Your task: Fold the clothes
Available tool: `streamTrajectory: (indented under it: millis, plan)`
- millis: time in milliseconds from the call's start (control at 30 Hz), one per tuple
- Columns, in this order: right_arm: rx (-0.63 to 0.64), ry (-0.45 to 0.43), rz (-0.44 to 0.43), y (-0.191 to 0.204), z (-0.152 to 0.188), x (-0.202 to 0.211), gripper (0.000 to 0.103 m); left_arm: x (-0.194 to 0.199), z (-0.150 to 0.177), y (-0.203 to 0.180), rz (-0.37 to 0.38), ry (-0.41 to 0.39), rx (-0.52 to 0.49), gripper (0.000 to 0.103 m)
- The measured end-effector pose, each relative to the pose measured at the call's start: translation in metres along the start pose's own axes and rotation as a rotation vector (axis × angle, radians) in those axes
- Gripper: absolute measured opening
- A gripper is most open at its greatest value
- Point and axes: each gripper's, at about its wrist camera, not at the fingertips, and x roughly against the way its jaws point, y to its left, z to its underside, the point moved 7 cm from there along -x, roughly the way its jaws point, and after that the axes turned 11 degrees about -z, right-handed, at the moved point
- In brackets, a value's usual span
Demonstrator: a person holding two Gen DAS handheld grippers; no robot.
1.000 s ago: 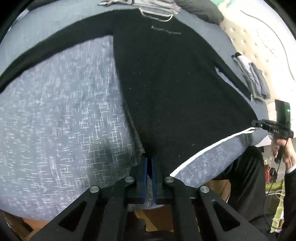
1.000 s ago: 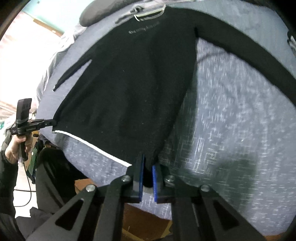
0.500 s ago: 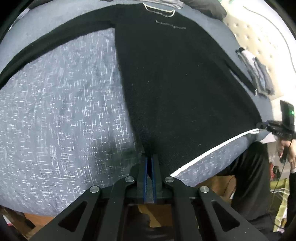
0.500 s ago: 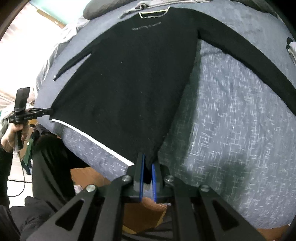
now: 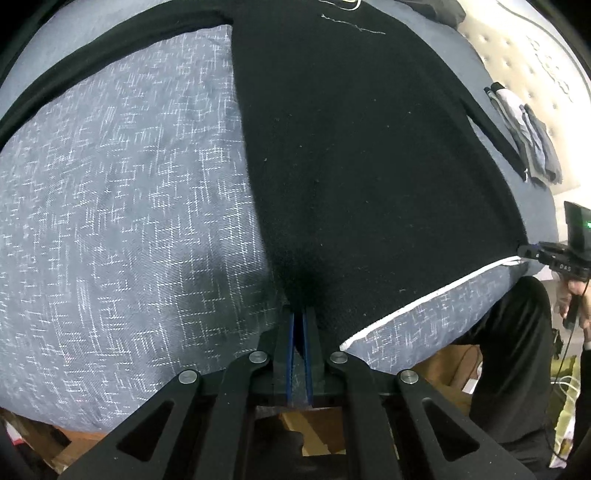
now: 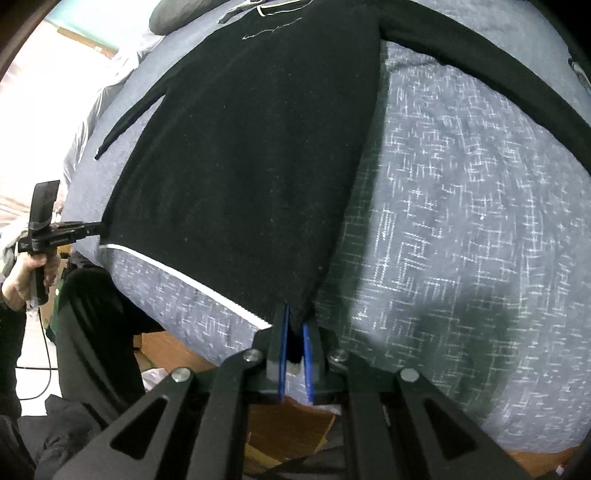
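Left gripper (image 5: 299,332), low centre of the left wrist view, pinched narrow on one bottom corner of a black sweater (image 5: 362,147). Right gripper (image 6: 293,332), low centre of the right wrist view, clamped on the opposite bottom corner, black cloth bunched between its blue pads (image 6: 282,347). Sweater spread flat, front up, on a grey bed cover (image 5: 129,221) flecked with white dashes, body running from the grippers toward the top of both frames. Thin white stripe (image 5: 424,299) along the hem, slanting across lower right in the left view, lower left in the right view. One long sleeve (image 5: 92,59) stretched straight out toward upper left; the other folded close along the body's right edge. Pale stitched lettering (image 5: 354,26) across the chest near the top. Small stack of folded grey clothes (image 5: 524,136) at upper right, by a tufted cream headboard (image 5: 535,59). Hand (image 6: 29,273) gripping the left tool's handle at far left of the right view.
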Motion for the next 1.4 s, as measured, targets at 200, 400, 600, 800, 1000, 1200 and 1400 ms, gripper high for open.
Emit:
streamTrajectory:
  millis: [200,400,600,800,1000,1200,1400]
  plan:
    - [-0.041,0.01,-0.008,-0.013,0.006,0.006,0.011,0.012,-0.008,0.012,0.012,-0.001,0.04,0.006]
    - [-0.055,-0.026,-0.011,-0.021,-0.005,0.019,0.014,0.029,-0.03,0.029,0.013,-0.033,0.094,0.006]
    - [-0.058,-0.038,-0.008,-0.027,-0.02,0.022,0.024,0.024,-0.044,0.036,0.031,-0.023,0.124,0.018]
    - [-0.055,0.002,-0.011,-0.026,-0.015,0.003,0.024,0.005,-0.045,0.032,0.029,0.005,0.126,0.022]
    - [-0.062,-0.027,-0.019,-0.028,-0.024,0.01,0.024,0.015,-0.078,0.049,0.038,-0.072,0.2,0.022]
    - [-0.07,-0.118,-0.018,-0.036,-0.063,0.024,0.025,0.018,-0.132,0.074,0.087,-0.159,0.322,0.022]
    - [-0.116,-0.238,-0.044,-0.051,-0.118,0.031,0.031,-0.002,-0.196,0.098,0.144,-0.225,0.455,0.022]
